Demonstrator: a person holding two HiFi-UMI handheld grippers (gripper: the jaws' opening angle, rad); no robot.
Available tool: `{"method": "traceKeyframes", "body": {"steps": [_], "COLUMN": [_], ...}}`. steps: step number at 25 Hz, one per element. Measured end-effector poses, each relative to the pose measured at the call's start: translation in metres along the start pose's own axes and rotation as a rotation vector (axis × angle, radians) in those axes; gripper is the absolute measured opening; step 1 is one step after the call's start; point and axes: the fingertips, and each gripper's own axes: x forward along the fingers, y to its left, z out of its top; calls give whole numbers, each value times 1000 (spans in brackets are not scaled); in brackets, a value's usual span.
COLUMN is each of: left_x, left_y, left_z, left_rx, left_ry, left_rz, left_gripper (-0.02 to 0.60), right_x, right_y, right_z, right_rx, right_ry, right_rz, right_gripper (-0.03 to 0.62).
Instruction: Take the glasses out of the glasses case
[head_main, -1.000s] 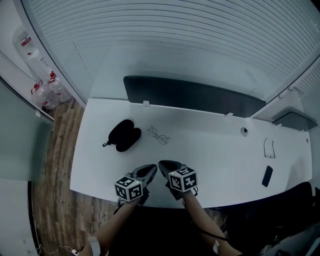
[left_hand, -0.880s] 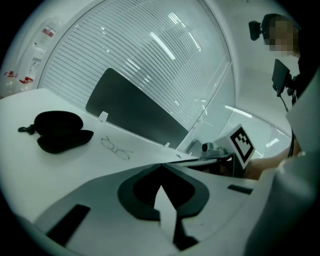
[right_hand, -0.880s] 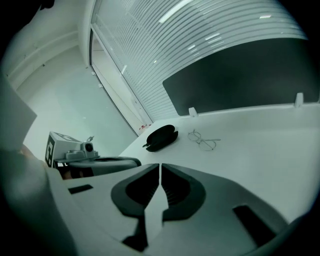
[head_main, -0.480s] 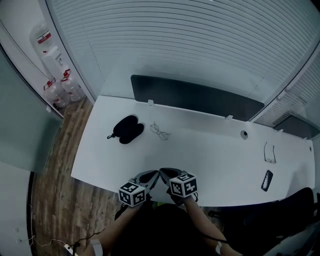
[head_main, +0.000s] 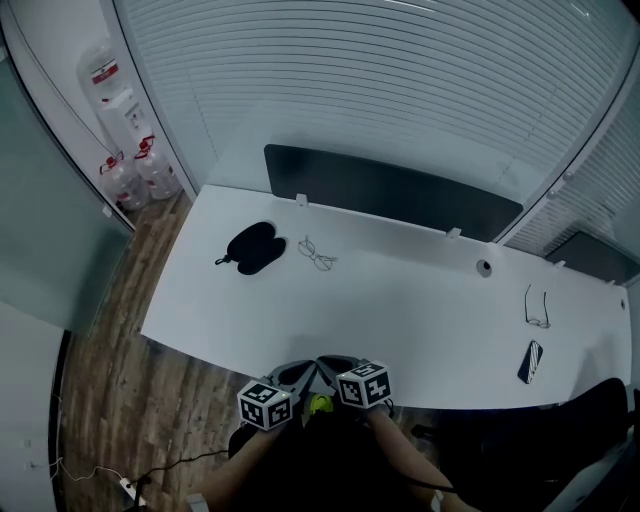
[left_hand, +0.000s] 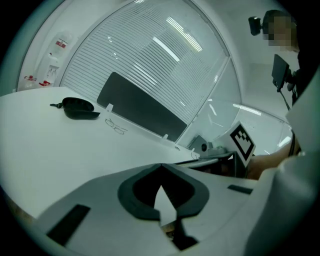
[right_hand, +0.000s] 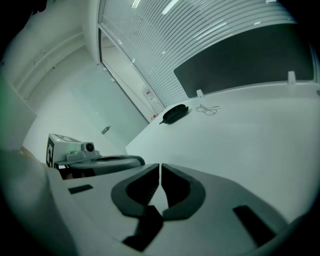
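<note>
**Holding both grippers at the near edge, glasses already out**

The left gripper (left_hand: 161, 170) has its jaws clenched tip to tip on nothing. The right gripper (right_hand: 160, 167) is likewise pressed together and empty, a hairline of light between its pads. Both sit side by side at the near rim of the long white table (head_main: 400, 300).

Far ahead of the jaws, toward the left gripper's side, lies the black soft oval glasses case (head_main: 252, 246). The thin wire-framed glasses (head_main: 316, 254) rest on the table just beside it, apart from it, so the task looks finished.

What remains, I judge, is only to stay clear: keep the jaws closed, away from the table edge, and leave the frames alone.

Well off to the right gripper's side lie a second pair of spectacles (head_main: 537, 308) and a dark slim phone (head_main: 528, 361). Beyond the case stands a dark low divider panel (head_main: 390, 190). Nothing lies between the jaws and the glasses.
</note>
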Motion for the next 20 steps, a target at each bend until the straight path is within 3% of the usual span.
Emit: {"method": "traceKeyframes", "body": {"steps": [8, 16, 20], "left_x": [5, -12, -32], "left_y": [-10, -21, -20], "left_z": [-16, -40, -46], "left_rx": [2, 51, 42], "left_ry": [44, 121, 126], "left_rz": [-46, -117, -122], "left_gripper": [6, 6, 6], "right_x": [-7, -12, -7], "right_y": [-7, 12, 30], "right_z": [-19, -49, -58], "right_rx": [92, 399, 416], "right_ry": [-7, -77, -83], "right_rz": [17, 123, 108], "right_gripper": [28, 28, 28]}}
